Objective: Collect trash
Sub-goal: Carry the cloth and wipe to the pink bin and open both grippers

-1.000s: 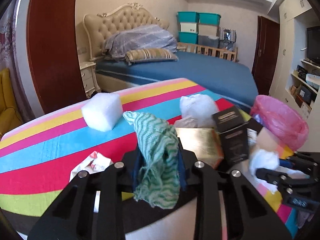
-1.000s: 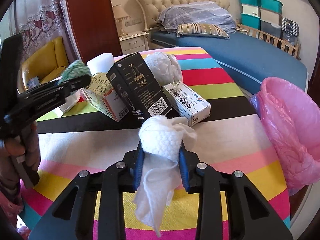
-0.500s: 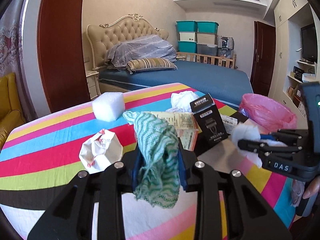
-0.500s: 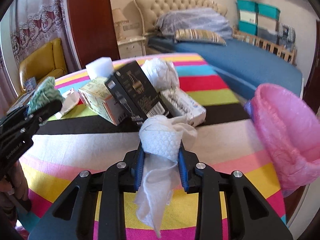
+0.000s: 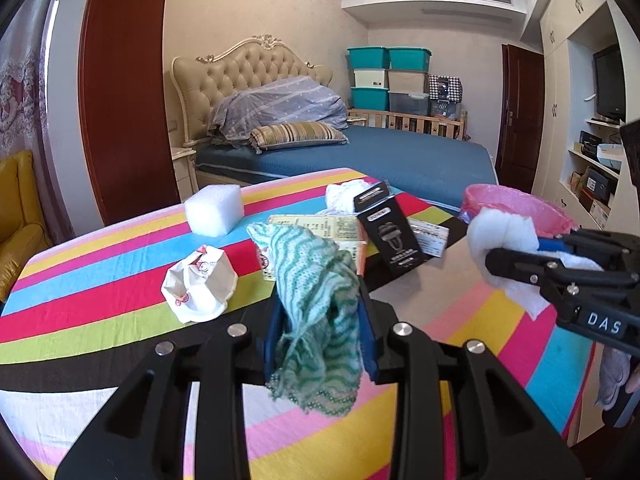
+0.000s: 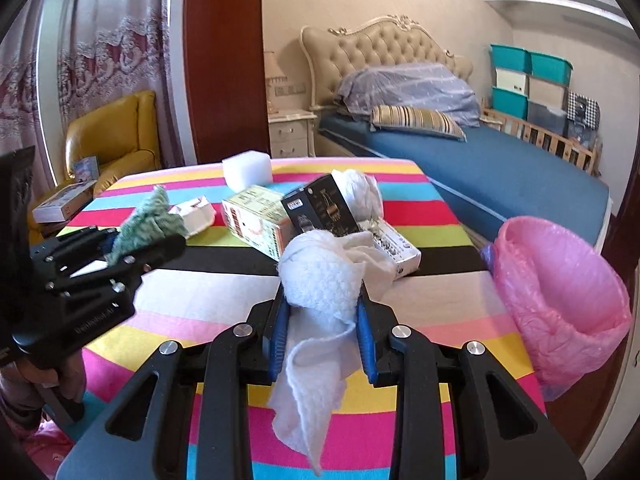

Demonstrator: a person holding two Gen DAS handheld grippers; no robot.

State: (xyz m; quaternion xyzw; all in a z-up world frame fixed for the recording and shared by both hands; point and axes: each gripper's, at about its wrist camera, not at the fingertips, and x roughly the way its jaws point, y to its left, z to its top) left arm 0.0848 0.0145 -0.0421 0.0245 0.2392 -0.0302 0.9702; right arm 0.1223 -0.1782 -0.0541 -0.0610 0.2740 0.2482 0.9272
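Note:
My left gripper is shut on a green knitted rag and holds it above the striped table. My right gripper is shut on a white cloth wad, also above the table; it shows at the right of the left wrist view. A bin lined with a pink bag stands off the table's right edge. A crumpled paper wrapper, a white foam block, a black box, a yellow-white carton and a white bag wad lie on the table.
A flat white box lies beside the black box. A blue bed stands behind the table, a yellow armchair at far left, a wooden door panel behind. Shelves line the right wall.
Both grippers have risen and pulled back from the table with their loads still held. The right gripper has shifted toward the pink-lined bin.

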